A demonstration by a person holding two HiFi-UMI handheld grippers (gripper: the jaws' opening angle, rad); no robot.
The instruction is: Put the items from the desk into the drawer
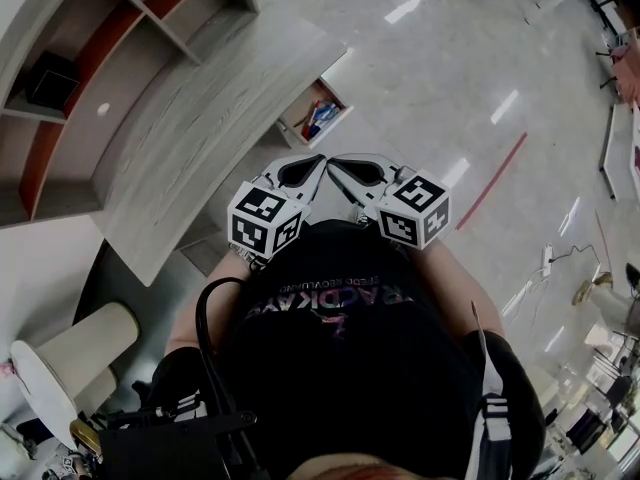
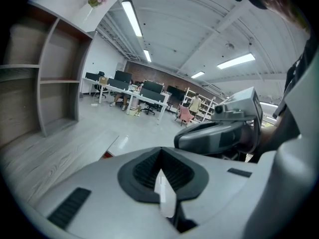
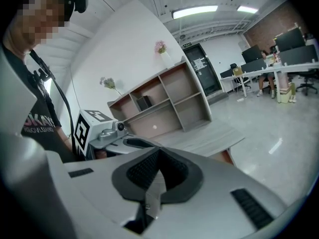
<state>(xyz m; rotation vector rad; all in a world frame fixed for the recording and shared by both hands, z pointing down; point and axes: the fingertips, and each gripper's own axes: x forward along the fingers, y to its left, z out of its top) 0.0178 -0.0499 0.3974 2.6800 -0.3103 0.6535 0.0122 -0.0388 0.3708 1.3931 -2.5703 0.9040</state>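
Left gripper (image 1: 300, 172) and right gripper (image 1: 361, 172) each have their jaws pressed together, side by side near the person's chest. Just beyond them the drawer (image 1: 300, 128) stands pulled out, colourful items (image 1: 319, 117) inside, under the grey wooden desk (image 1: 200, 138). Shelves (image 1: 95, 63) rise at far left; glossy pale floor (image 1: 450, 58) spreads right.

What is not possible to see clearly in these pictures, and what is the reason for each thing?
- The items in the open drawer, head view: too small to name. Neither gripper view shows the drawer's inside.
- The dark thing on the shelf, head view: too dark and too small to identify.
- The pale spot on the grey wood beside the shelf, head view: too small to tell a thing from a reflection.
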